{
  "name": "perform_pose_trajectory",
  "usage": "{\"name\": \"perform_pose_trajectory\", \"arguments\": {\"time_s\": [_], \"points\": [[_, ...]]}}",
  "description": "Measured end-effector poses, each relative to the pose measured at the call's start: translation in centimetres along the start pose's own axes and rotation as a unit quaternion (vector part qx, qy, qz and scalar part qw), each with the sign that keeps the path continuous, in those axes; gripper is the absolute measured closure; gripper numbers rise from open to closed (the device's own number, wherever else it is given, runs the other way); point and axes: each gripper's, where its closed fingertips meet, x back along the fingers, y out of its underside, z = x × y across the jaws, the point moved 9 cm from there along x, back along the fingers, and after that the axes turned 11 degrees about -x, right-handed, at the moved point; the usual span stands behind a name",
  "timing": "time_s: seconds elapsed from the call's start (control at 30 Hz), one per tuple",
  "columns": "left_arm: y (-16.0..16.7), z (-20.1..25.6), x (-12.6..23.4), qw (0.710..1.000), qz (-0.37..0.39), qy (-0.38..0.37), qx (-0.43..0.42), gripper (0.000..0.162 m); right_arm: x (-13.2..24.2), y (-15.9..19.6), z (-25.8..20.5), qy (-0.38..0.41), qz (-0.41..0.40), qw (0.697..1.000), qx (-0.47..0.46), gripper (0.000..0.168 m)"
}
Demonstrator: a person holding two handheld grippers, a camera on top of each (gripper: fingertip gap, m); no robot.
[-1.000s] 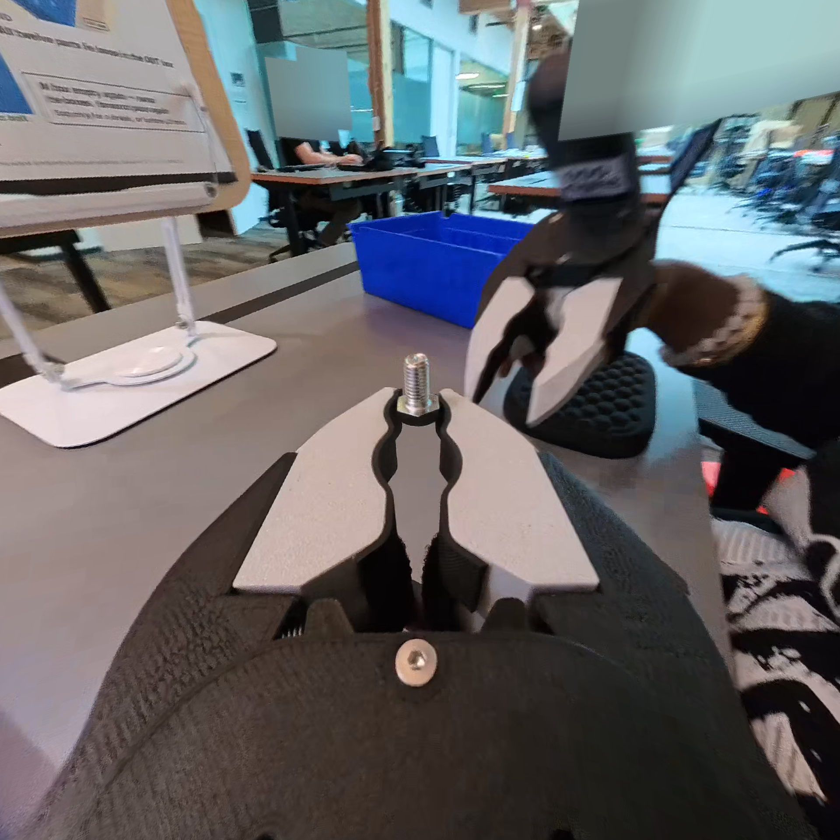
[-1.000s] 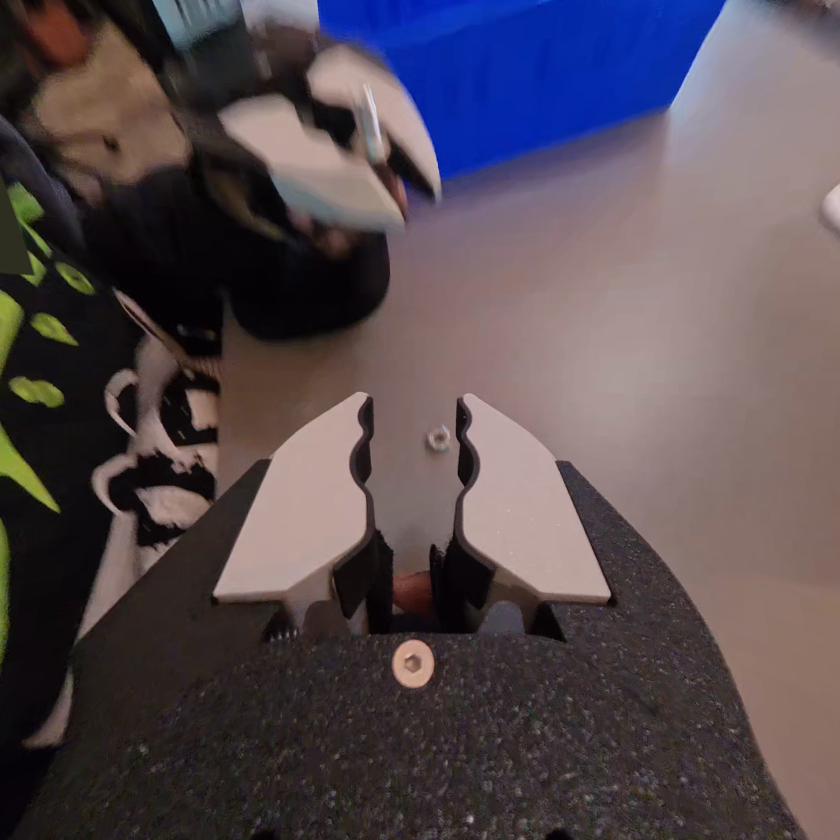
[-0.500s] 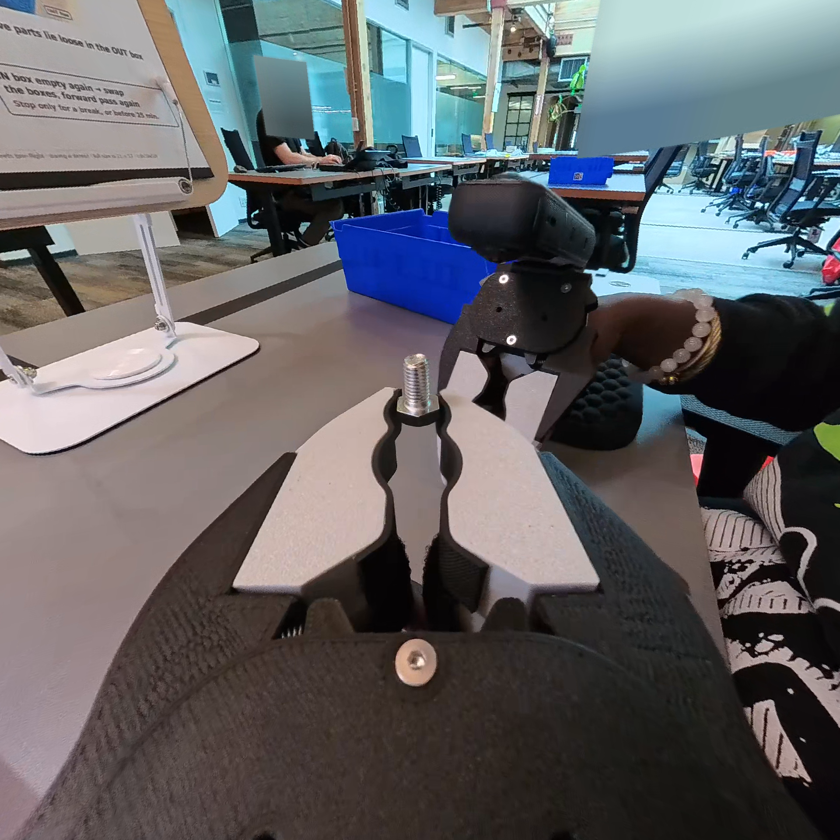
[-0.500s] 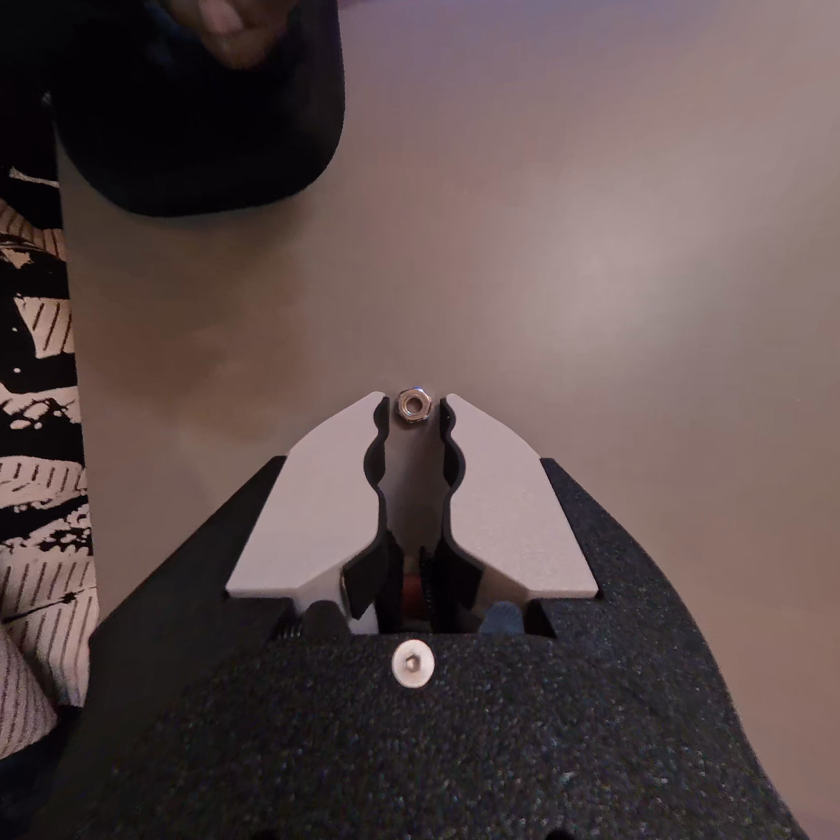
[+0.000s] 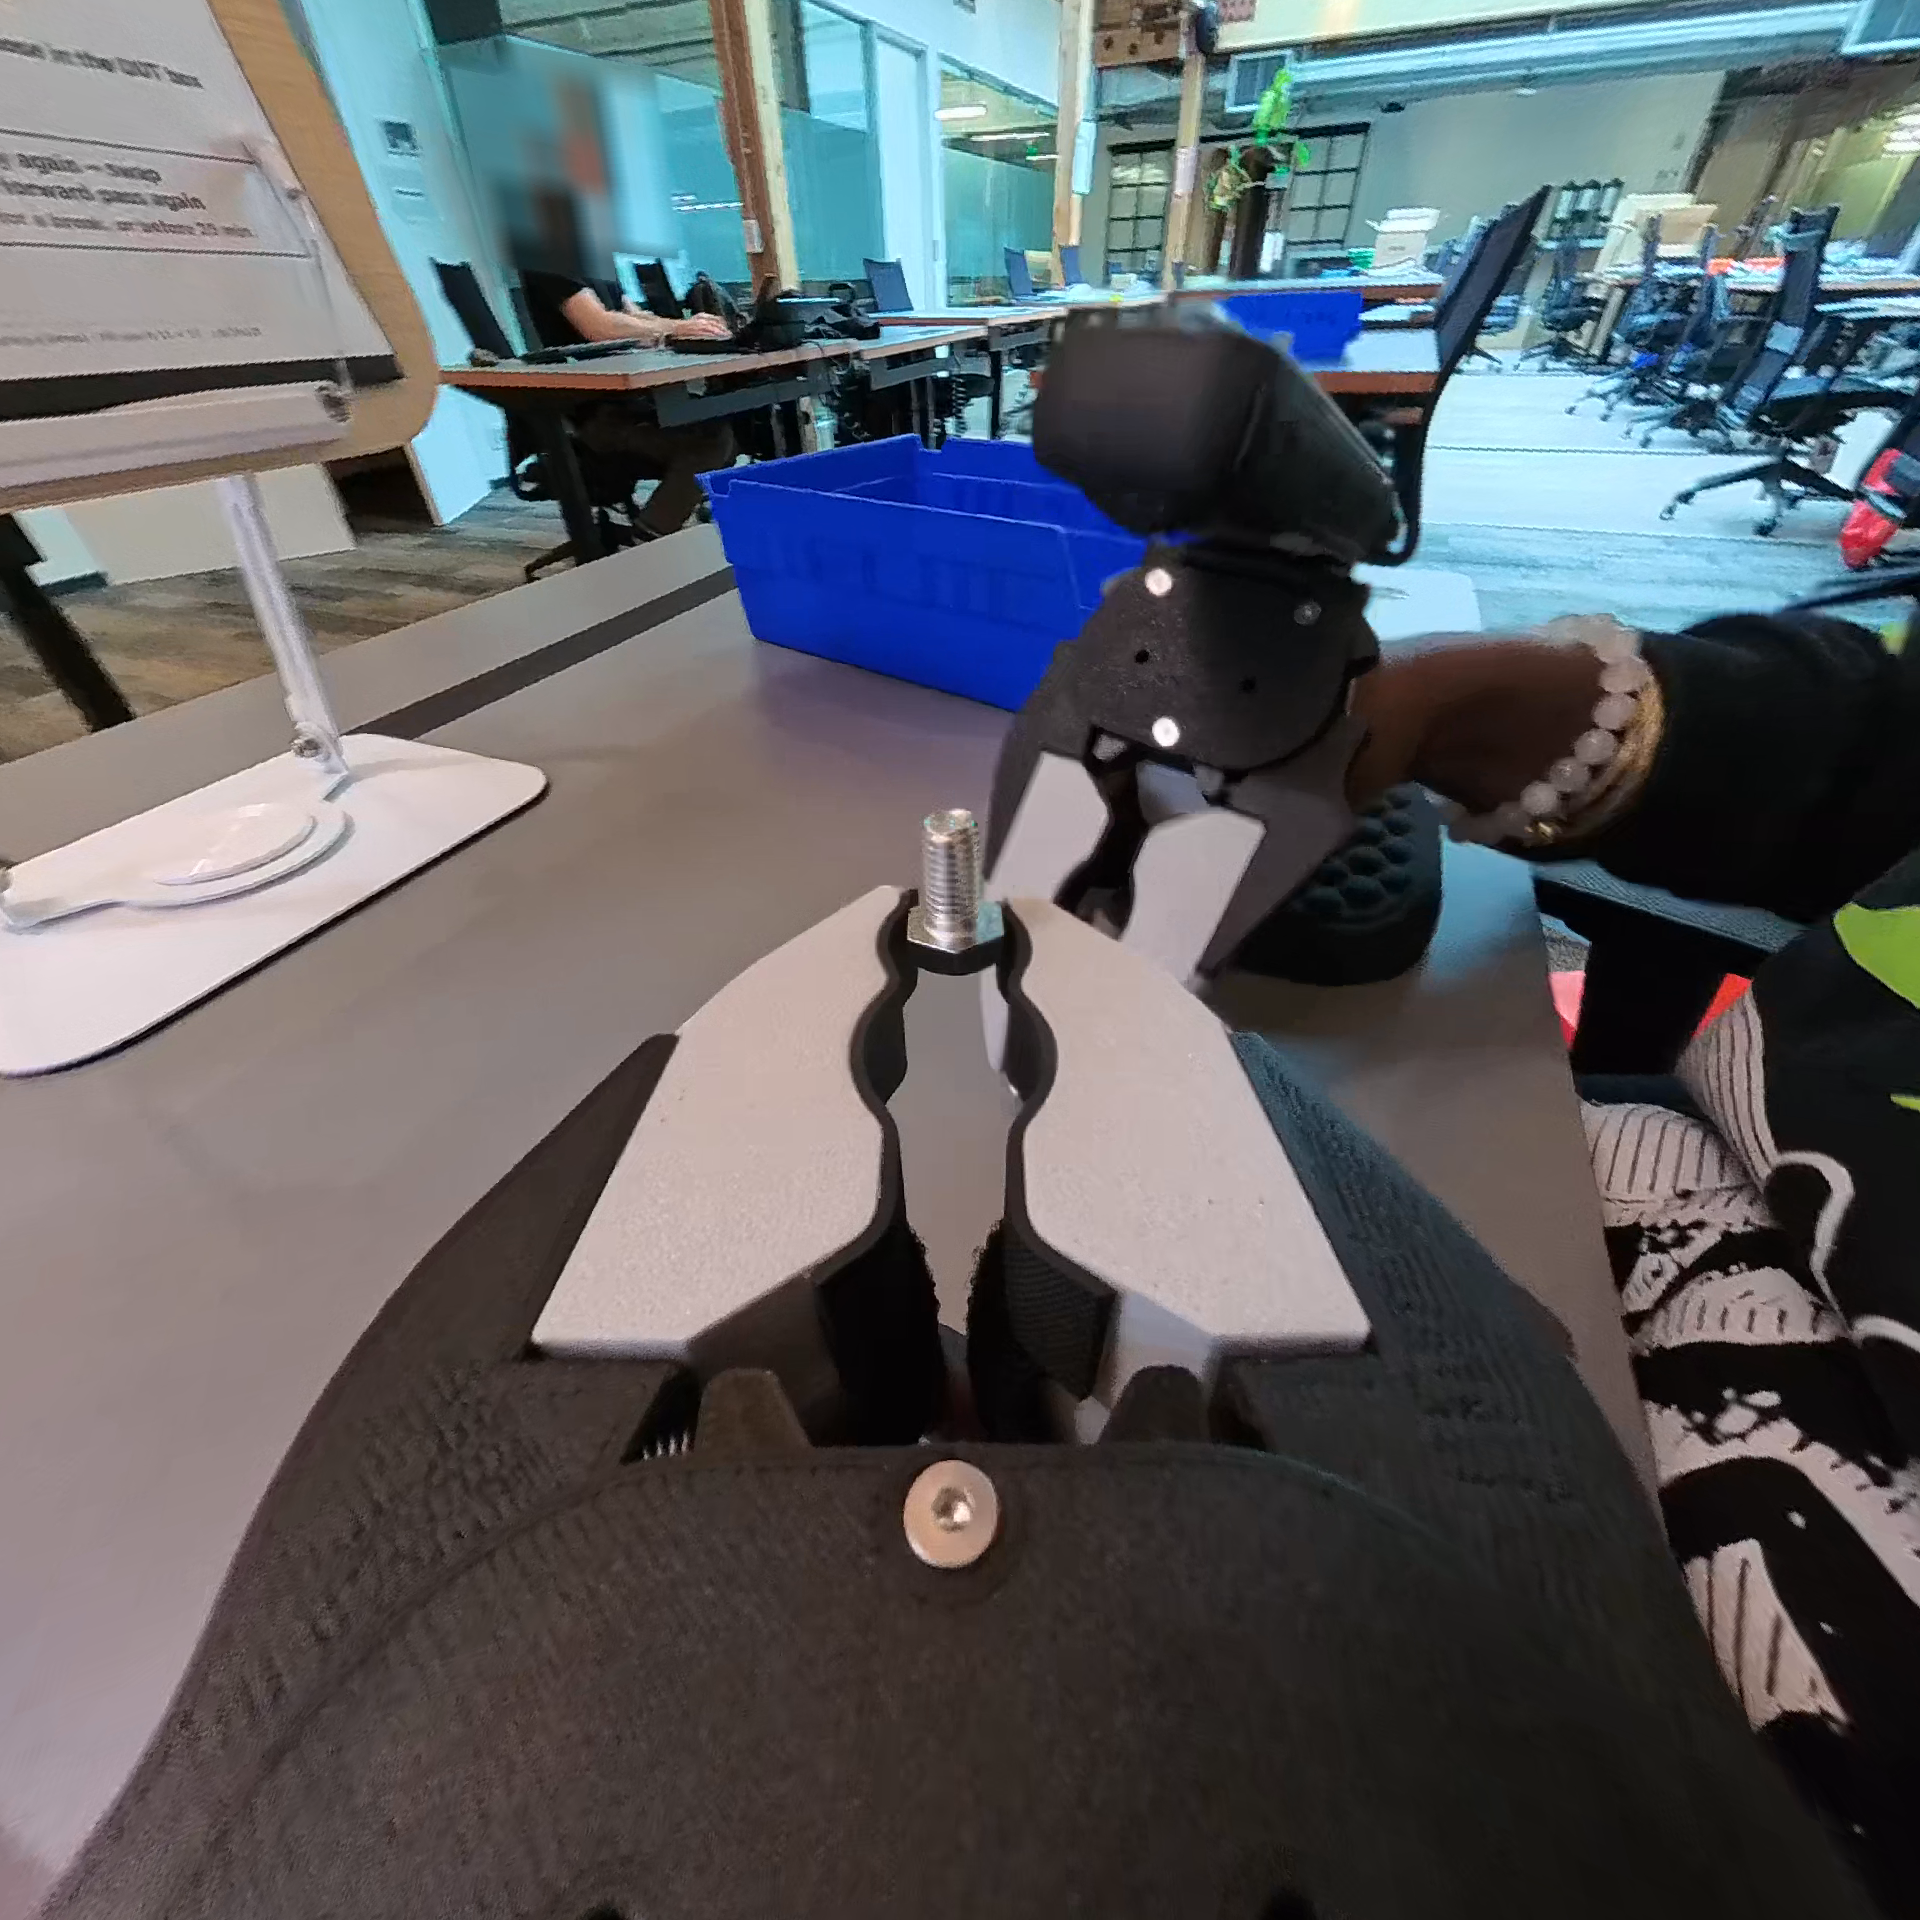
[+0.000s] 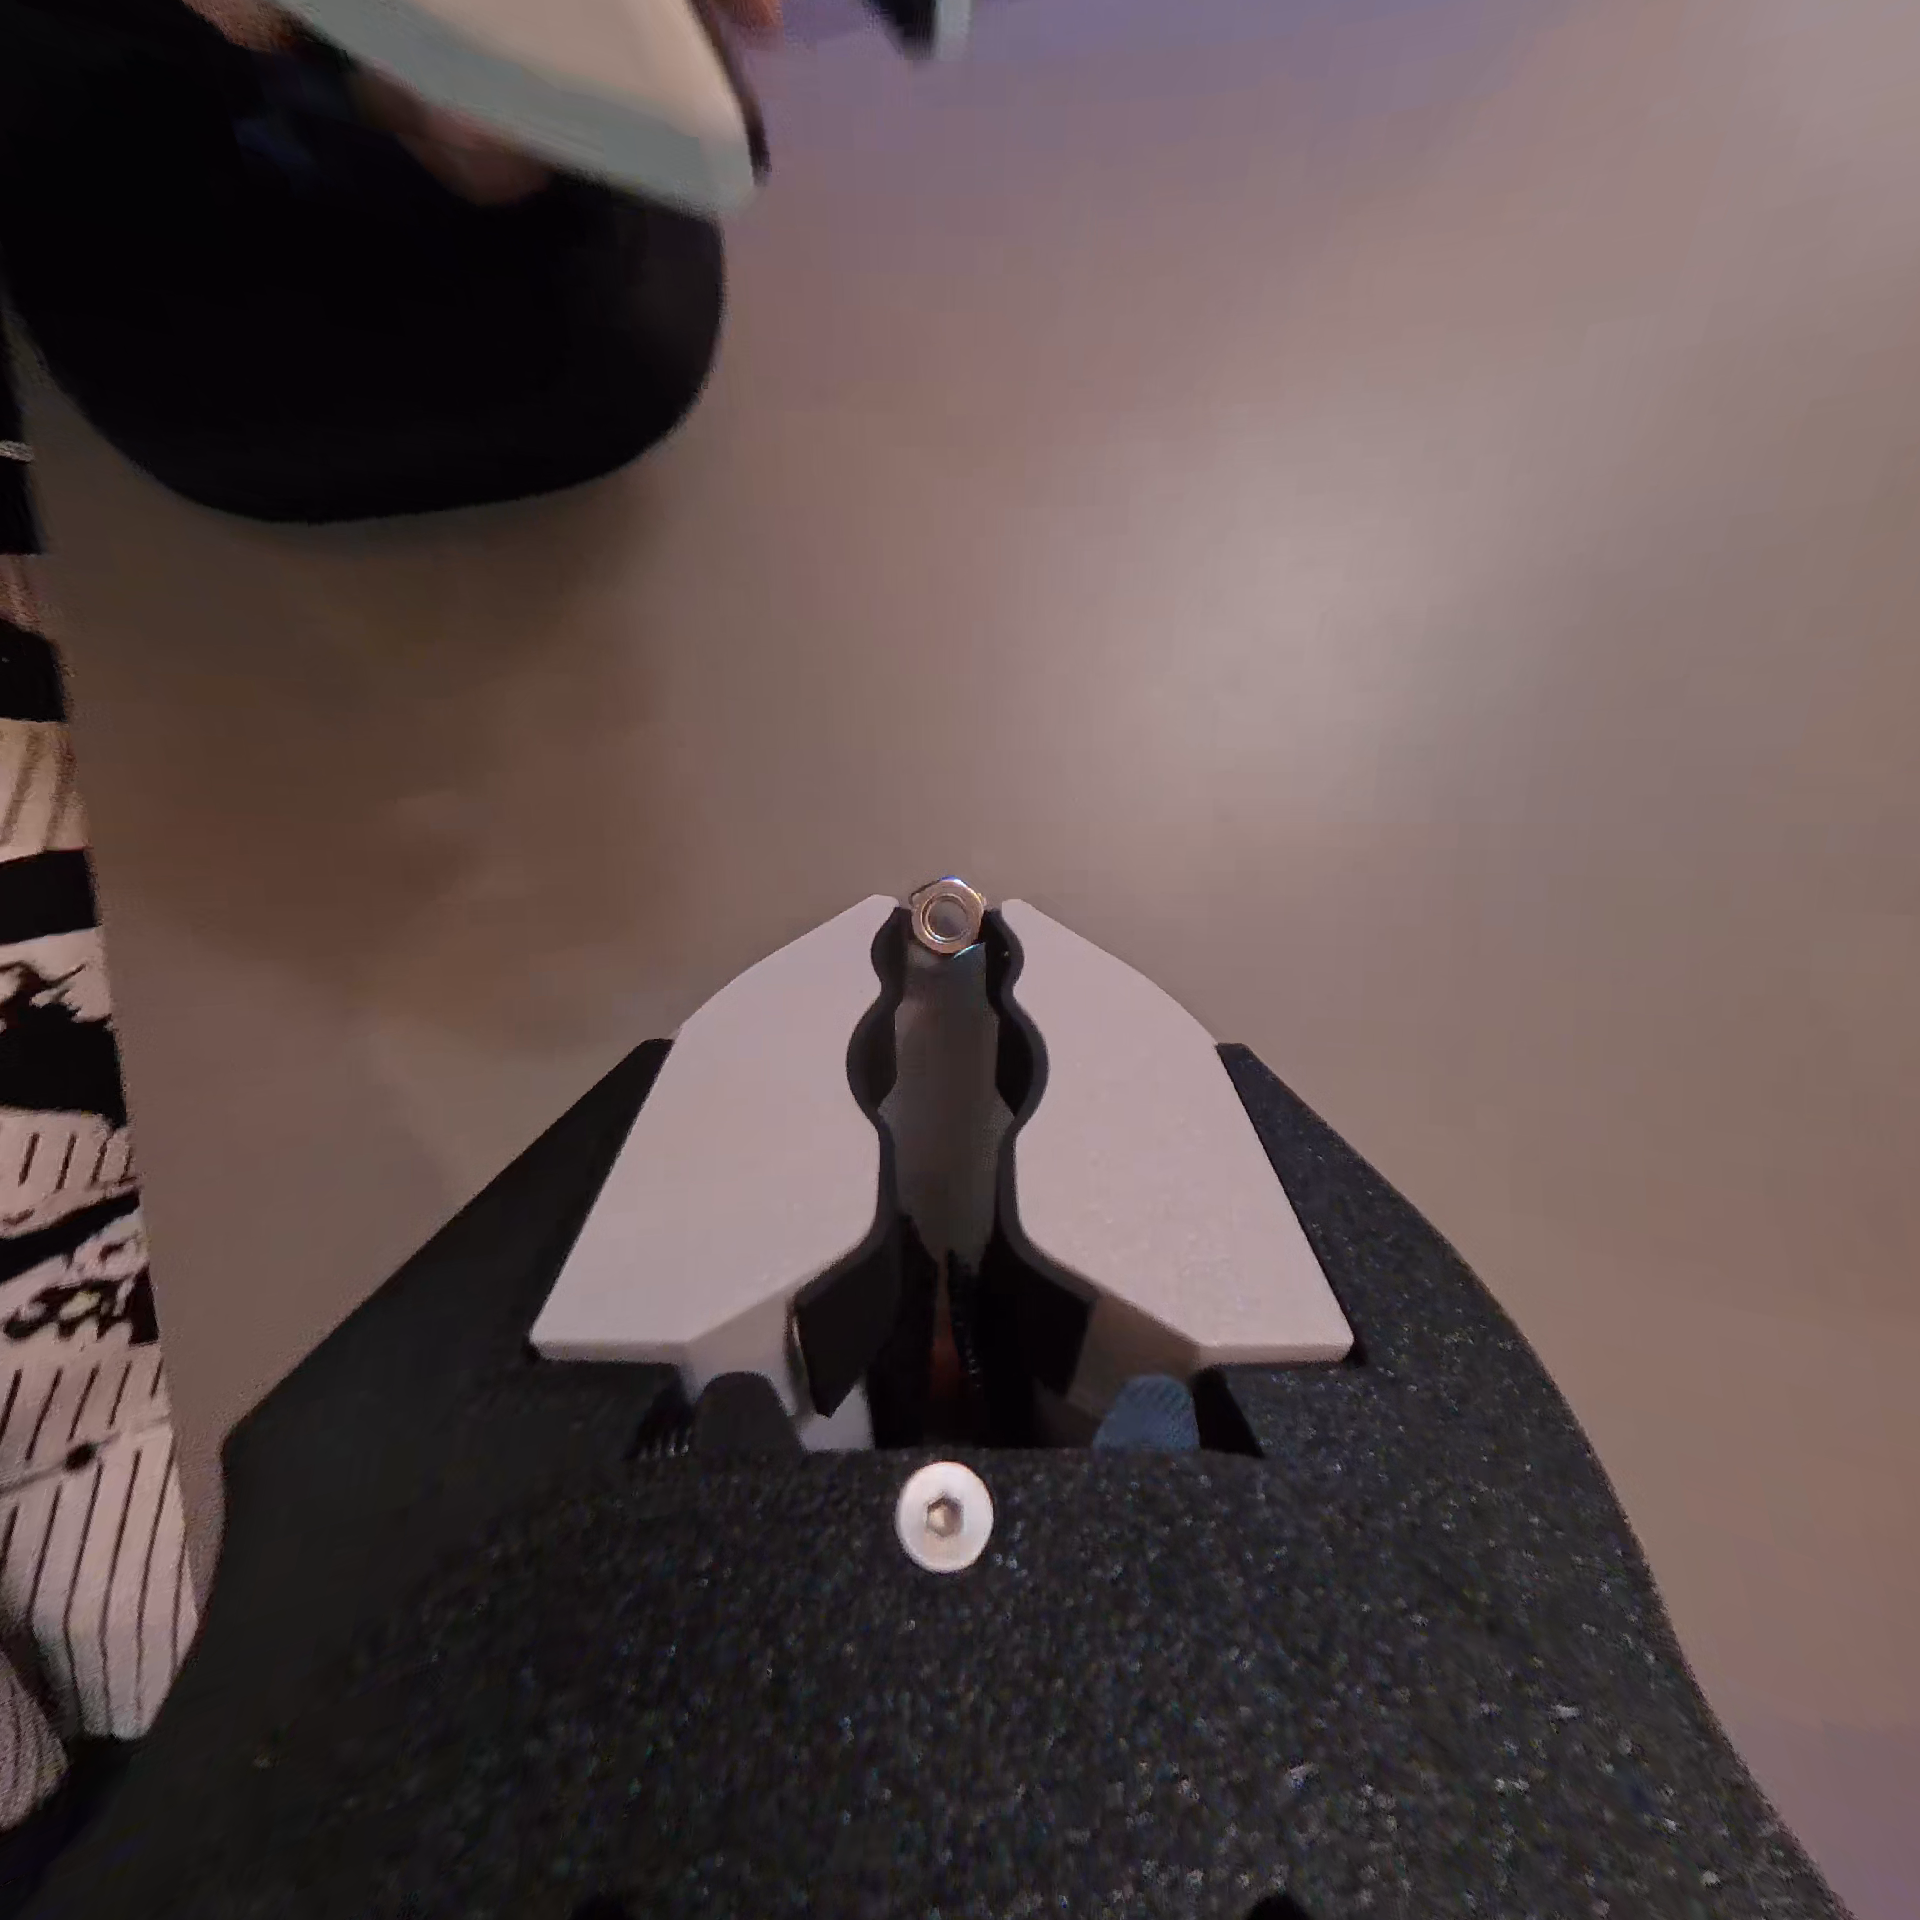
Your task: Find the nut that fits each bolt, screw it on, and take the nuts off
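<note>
Your left tool [image 5: 954, 940] clamps the bolt [image 5: 952, 871] upright; your right tool [image 6: 943, 925] pinches a nut [image 6: 943, 921]. Next, align its hole over the threads.

Blue bin [image 5: 914, 582] on grey table [image 5: 312, 1091]; white stand base [image 5: 208, 873] left.

The silver bolt [image 5: 952, 883] stands upright, thread up, hex head clamped. The small silver nut [image 6: 943, 920] is pinched at 12 o'clock.
</note>
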Motion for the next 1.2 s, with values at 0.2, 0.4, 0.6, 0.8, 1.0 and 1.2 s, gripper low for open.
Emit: {"name": "perform_pose_trajectory", "arguments": {"time_s": [0.2, 0.4, 0.6, 0.8, 1.0, 1.2], "points": [[-0.9, 2.5, -0.8, 0.982, 0.068, 0.176, -0.019, 0.148, 8.4, -4.7, -0.5, -0.163, 0.132, 0.968, 0.135, 0.154], [-1.2, 4.5, -1.7, 0.954, 0.073, 0.291, -0.006, 0.148, 9.1, -8.6, -3.4, -0.299, 0.072, 0.916, 0.258, 0.154], [-1.1, 4.8, -1.6, 0.944, 0.075, 0.322, -0.002, 0.148, 7.1, -9.7, -5.0, -0.366, -0.005, 0.871, 0.329, 0.154], [-1.1, 4.9, -1.6, 0.940, 0.075, 0.333, -0.004, 0.148, 6.6, -10.4, -5.4, -0.373, -0.042, 0.845, 0.382, 0.154], [-1.2, 5.0, -1.6, 0.936, 0.077, 0.343, -0.006, 0.148, 5.9, -10.5, -5.6, -0.394, -0.061, 0.823, 0.405, 0.154], [-1.2, 5.0, -1.5, 0.934, 0.080, 0.348, -0.007, 0.148, 5.6, -10.8, -5.8, -0.406, -0.070, 0.809, 0.419, 0.154]]}}
